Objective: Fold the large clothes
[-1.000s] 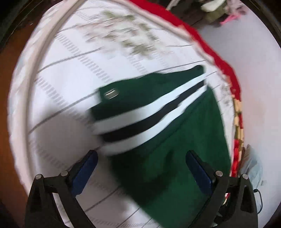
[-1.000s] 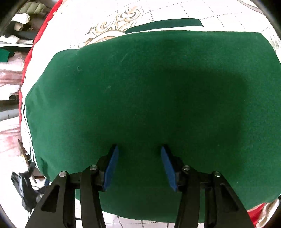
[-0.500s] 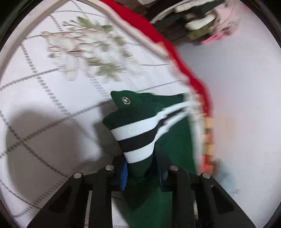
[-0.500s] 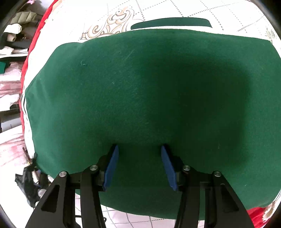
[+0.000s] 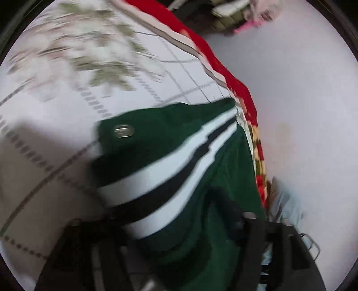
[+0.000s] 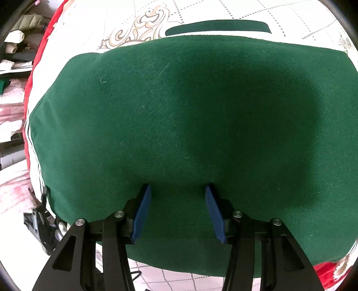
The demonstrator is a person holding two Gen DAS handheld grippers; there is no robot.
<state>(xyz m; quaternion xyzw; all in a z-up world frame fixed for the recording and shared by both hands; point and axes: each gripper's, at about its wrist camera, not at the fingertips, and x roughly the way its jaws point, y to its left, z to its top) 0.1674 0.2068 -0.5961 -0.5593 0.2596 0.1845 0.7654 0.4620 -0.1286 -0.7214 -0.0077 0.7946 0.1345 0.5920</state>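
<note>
A dark green garment [image 6: 179, 116] lies spread flat on a white patterned bedspread [image 6: 201, 11]. Its cuff with white and black stripes [image 5: 170, 170] and a metal snap [image 5: 123, 131] shows in the blurred left wrist view. My left gripper [image 5: 170, 226] is at the bottom of that view with the striped cuff draped between and over its arms; the pads are hidden, so the jaw gap cannot be read. My right gripper [image 6: 177, 197] is open, its blue pads [image 6: 142, 215] hovering just over the green cloth and holding nothing.
The bedspread has a red border [image 5: 223, 67] along the bed edge, with pale floor [image 5: 302, 100] beyond. Piled clothes [image 5: 235, 13] lie on the floor far off. A black object [image 6: 38, 223] sits off the bed's left edge in the right wrist view.
My left gripper closed on the striped cuff half a second ago and has since moved, with the cuff now broader and blurred. My right gripper has hardly moved.
</note>
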